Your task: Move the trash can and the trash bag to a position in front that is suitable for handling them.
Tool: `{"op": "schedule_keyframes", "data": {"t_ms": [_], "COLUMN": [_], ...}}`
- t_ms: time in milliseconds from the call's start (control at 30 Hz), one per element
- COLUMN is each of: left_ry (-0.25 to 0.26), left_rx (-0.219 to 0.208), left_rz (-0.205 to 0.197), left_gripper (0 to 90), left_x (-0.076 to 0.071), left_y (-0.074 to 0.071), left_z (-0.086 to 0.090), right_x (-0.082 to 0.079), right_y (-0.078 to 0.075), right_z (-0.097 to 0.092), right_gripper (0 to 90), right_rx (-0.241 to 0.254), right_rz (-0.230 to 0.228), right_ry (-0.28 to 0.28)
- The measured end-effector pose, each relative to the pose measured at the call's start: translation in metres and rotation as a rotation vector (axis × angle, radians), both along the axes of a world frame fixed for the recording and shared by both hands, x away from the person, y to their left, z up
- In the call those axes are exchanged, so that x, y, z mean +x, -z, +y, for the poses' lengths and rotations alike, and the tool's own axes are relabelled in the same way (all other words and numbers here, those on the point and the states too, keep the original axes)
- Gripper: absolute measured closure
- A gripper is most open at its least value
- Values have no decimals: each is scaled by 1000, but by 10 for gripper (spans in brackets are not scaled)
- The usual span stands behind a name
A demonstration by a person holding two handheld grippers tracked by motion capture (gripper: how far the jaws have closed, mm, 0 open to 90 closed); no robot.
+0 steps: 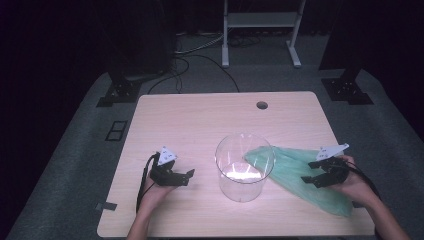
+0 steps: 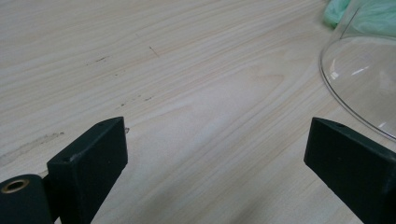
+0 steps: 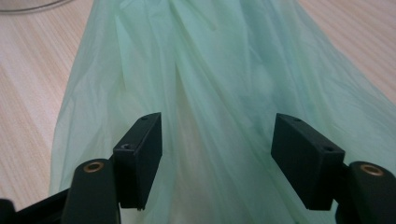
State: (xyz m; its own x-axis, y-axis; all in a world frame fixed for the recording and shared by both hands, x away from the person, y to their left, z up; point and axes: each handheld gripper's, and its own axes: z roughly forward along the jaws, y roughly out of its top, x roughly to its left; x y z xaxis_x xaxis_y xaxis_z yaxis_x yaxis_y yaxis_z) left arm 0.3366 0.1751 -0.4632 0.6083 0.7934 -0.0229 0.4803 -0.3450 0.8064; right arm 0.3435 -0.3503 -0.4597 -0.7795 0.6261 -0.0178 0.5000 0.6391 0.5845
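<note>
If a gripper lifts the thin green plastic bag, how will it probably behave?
The thin green plastic bag probably hangs limp: it lies flat in soft wrinkles on the wooden table. It looks very light, being translucent film. It may slip from the right gripper's open jaws unless bunched.

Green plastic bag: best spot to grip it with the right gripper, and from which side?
Probably the bunched folds running down the middle of the green plastic bag, which lies flat on the table beside the clear glass container. Come from above at the near end, where the right gripper hangs open over it. The raised creases give the fingers something to pinch; the flat film around them would not.
</note>
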Motion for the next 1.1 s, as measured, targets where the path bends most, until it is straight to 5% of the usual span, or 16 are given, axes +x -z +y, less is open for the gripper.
{"op": "schedule_keyframes", "data": {"t_ms": [433, 1100], "left_ry": [1, -18], "left_rx": [2, -4], "left_rz": [4, -1], "left_gripper": [47, 47], "left_x": [2, 1], "left_y": [1, 2], "left_z": [1, 6], "right_x": [4, 2], "right_y": [5, 4], "right_z": [9, 12], "right_gripper": [349, 650], "right_rx": [-2, 24], "right_rz": [29, 16], "right_ry": [-16, 0]}}
